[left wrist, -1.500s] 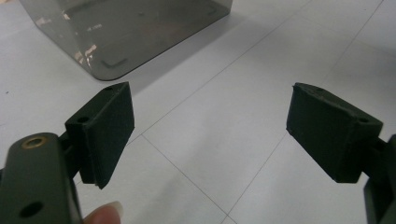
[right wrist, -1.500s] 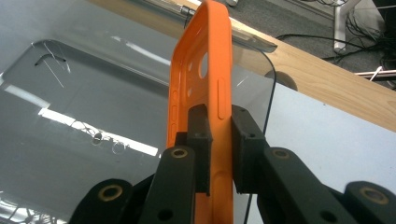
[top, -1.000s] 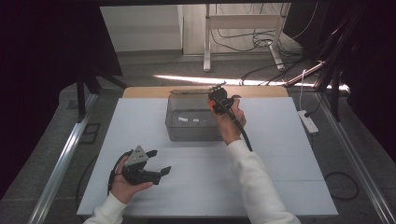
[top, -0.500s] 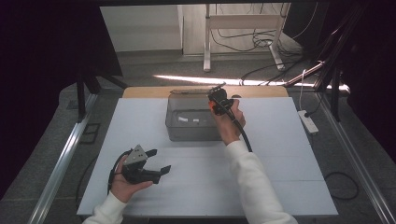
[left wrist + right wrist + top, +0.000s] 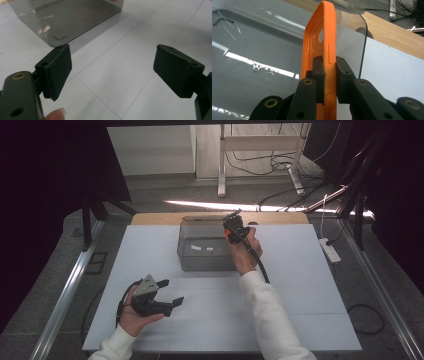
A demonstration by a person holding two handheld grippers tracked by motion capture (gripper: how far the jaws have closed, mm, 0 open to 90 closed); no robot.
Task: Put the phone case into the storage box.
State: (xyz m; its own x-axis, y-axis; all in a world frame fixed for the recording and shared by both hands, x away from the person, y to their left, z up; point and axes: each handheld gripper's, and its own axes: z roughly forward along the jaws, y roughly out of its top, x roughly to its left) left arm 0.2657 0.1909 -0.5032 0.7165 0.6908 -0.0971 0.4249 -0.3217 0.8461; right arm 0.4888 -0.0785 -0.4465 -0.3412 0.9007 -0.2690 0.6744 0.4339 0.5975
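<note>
An orange phone case (image 5: pixel 323 42) stands on edge between the jaws of my right gripper (image 5: pixel 329 65), which is shut on it. That right gripper (image 5: pixel 233 231) hangs over the right end of a clear grey plastic box (image 5: pixel 205 251) at the table's far middle. The box's inside (image 5: pixel 262 50) looks bare beneath the case. My left gripper (image 5: pixel 162 292) rests low at the near left, open, with nothing between its pads (image 5: pixel 58 68). A corner of the box (image 5: pixel 67 20) lies ahead of it.
A white board (image 5: pixel 300 285) covers the table, with a wooden strip (image 5: pixel 280 217) behind the box. A white power strip (image 5: pixel 330 249) lies at the right edge. Metal rails (image 5: pixel 70 290) run along both sides.
My right gripper has shifted very slightly over the box with the case in it. The left gripper has stayed in place.
</note>
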